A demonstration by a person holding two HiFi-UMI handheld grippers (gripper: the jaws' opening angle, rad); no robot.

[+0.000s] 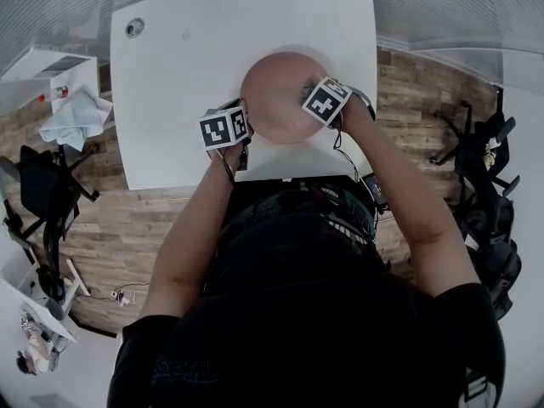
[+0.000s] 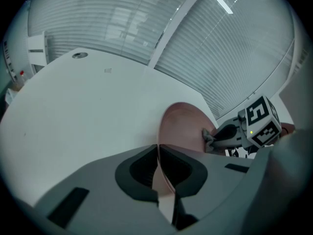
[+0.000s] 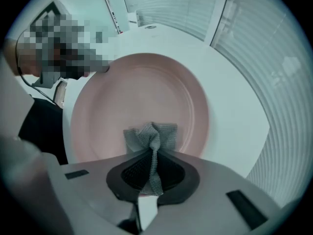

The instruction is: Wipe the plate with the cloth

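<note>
At the far left of the head view, at about 9 o'clock from the table (image 1: pixel 170 83), a crumpled pale blue rag (image 1: pixel 75 117) is lying on a white stand (image 1: pixel 51 70). A small round fitting (image 1: pixel 134 28) is sitting near the table's 11 o'clock corner.

Your left gripper (image 1: pixel 240 136) is meeting the pink plate (image 1: pixel 276 92) at roughly 8 o'clock on its rim. In the left gripper view its jaws are standing almost together, pinching the thin edge of the plate between the pads. The plate itself is lying on the white table, near the edge closest to you.

Your right gripper (image 3: pixel 150 160) is pointing down over the plate's 3 o'clock side. Its jaws are clamping a bunched grey cloth (image 3: pixel 151 136), with only the fabric's thickness between them. The cloth is bulging out past the fingertips and touching the plate's inner surface, just inside the raised rim.
</note>
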